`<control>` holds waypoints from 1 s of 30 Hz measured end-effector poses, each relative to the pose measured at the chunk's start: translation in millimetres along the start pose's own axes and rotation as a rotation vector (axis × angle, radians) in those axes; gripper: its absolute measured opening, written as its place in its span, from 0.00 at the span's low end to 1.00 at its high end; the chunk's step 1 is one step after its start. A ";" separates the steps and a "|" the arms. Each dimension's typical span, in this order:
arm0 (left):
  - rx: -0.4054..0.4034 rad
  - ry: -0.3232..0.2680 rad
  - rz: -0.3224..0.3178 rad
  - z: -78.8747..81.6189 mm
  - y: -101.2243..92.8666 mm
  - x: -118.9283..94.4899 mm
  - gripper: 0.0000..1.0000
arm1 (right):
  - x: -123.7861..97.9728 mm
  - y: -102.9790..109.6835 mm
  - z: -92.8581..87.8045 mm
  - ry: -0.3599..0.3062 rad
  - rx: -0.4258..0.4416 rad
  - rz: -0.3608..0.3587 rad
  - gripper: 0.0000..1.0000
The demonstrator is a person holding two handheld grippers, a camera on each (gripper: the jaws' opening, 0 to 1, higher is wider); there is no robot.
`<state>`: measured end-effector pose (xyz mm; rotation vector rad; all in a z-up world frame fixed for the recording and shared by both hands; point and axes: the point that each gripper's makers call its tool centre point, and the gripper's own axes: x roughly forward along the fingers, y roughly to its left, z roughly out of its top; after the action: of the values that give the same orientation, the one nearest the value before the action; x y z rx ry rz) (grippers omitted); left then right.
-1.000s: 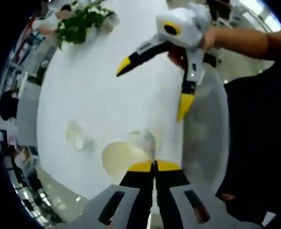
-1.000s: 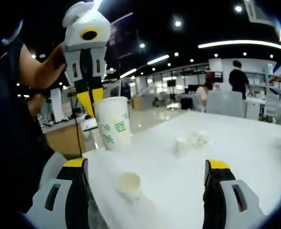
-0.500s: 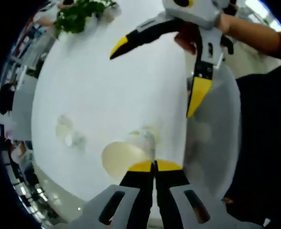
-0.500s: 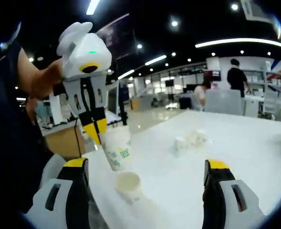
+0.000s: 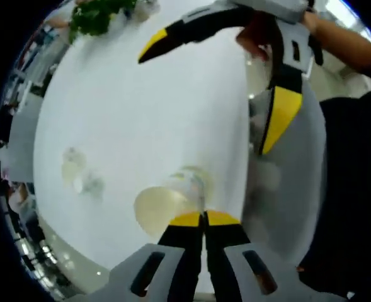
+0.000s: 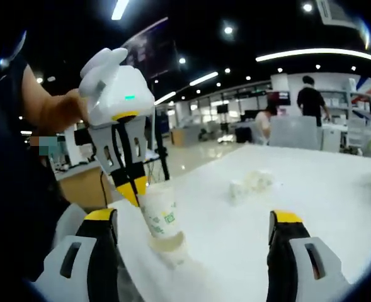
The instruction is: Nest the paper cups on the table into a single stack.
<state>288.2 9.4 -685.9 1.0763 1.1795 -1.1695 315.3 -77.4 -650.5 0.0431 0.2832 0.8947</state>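
The white bench [image 6: 311, 189] runs glossy and bare under ceiling lights in an open office; a crumpled white lump [image 6: 249, 183] lies mid-surface and a green plant [image 5: 96, 15] stands at the far edge; the left gripper [image 6: 133, 190], jaws pressed together on the rim of a printed paper cup [image 6: 160, 212], tilts it into a second cup [image 6: 171, 245] standing near the bench's edge; the right gripper [image 6: 191, 226] hangs spread wide, holding nothing.

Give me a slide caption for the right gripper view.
Left gripper lowers a printed paper cup into the cup on the white table.
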 end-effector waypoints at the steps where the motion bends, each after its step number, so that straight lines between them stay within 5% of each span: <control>1: -0.009 0.000 -0.007 0.3 -1.0 1.8 0.00 | 0.2 0.2 0.0 0.000 0.001 0.000 0.98; 20: 0.061 0.063 -0.030 -5.0 -4.7 41.0 0.00 | 1.4 1.8 -2.4 -0.002 0.014 0.000 0.97; 30: 0.044 0.049 -0.044 -1.4 -6.9 58.5 0.00 | -1.3 0.7 -3.3 0.002 0.018 -0.003 0.97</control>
<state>282.1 4.9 -744.3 1.1226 1.2256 -1.2134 313.0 -78.2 -653.3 0.0590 0.2930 0.8893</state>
